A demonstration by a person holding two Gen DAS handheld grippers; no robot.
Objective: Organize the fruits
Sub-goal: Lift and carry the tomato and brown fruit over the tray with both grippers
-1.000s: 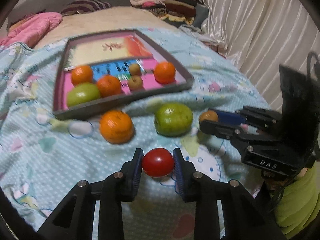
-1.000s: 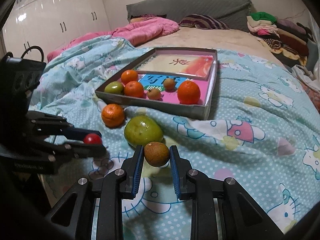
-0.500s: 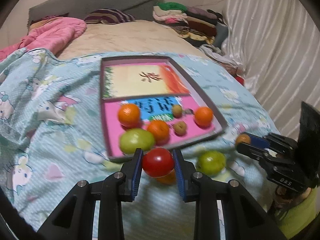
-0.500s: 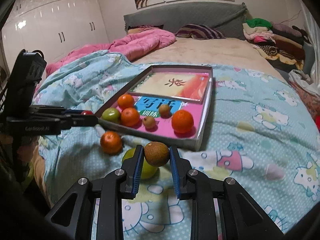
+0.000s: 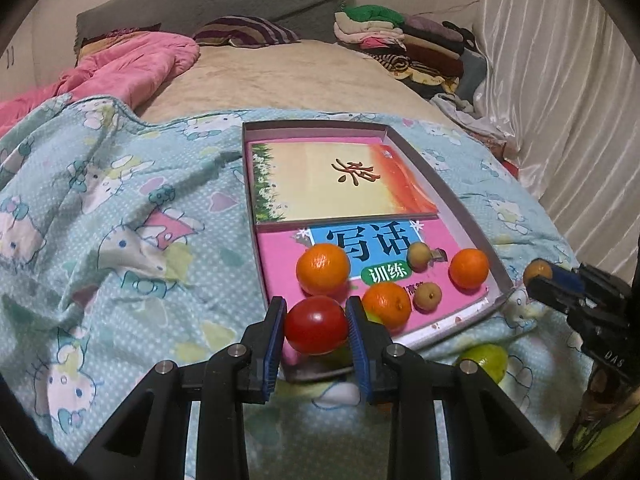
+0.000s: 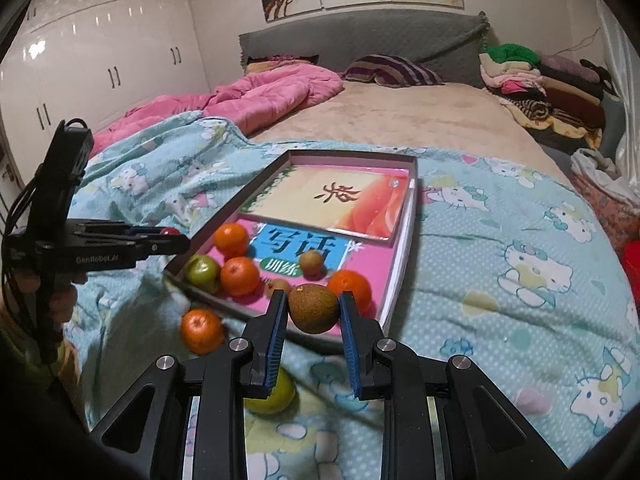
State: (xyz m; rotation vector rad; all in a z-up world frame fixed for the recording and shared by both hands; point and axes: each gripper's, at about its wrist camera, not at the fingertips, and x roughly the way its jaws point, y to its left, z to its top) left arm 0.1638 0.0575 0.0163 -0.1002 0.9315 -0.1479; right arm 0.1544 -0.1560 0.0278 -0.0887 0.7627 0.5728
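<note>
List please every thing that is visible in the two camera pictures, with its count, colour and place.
box: one, grey rim, on the blanket
books: two, cream-orange over pink, in the box
oranges: four; three in the box, one on the blanket
green fruits: two; one in the box, one on the blanket
small brown fruits: two loose in the box
tomato: one, red, held in the left jaws
brown fruit: one, held in the right jaws
blanket: one, light blue, on the bed
quilt: one, pink, far left
folded clothes: one pile, far right
left gripper: shut on tomato
right gripper: shut on brown fruit
</note>
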